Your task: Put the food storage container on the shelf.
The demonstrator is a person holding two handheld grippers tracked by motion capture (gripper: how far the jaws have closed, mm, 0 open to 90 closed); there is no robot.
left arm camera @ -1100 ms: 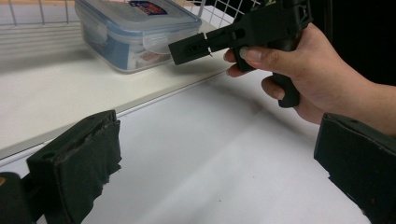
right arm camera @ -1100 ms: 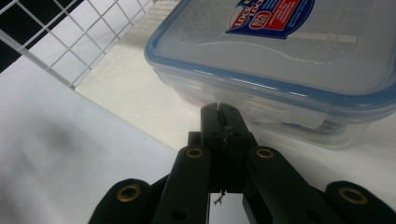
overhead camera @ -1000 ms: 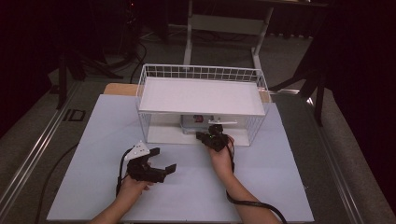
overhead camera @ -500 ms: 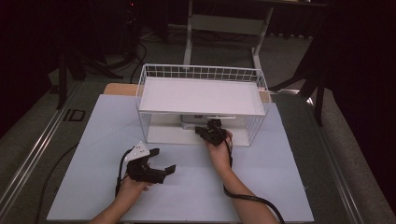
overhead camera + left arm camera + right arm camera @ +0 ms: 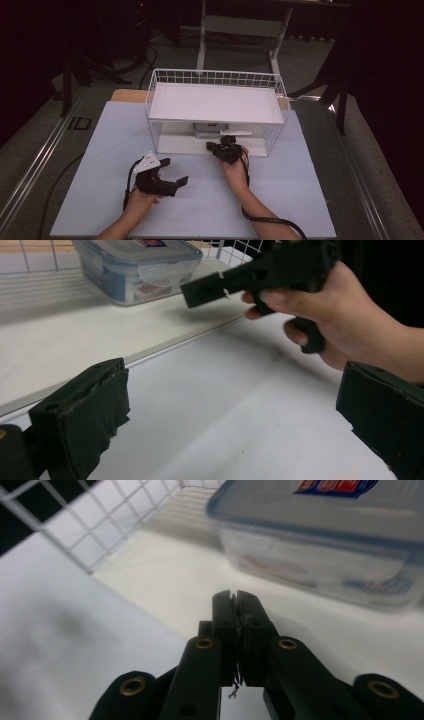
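Right gripper [image 5: 220, 145] is edging forward to the wire rack's [image 5: 270, 131] lower shelf, jaws pressed together, tips just short of the clear lidded container [image 5: 320, 545] sitting there. Left gripper [image 5: 175, 172] is resting on the table [image 5: 100, 150], jaws wide apart.

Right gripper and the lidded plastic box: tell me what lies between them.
Nothing but bare white shelf floor separates the shut right gripper from the plastic box, as the right gripper view shows.

Clear, blue-rimmed container [image 5: 320, 545]; white wire rack [image 5: 215, 107]
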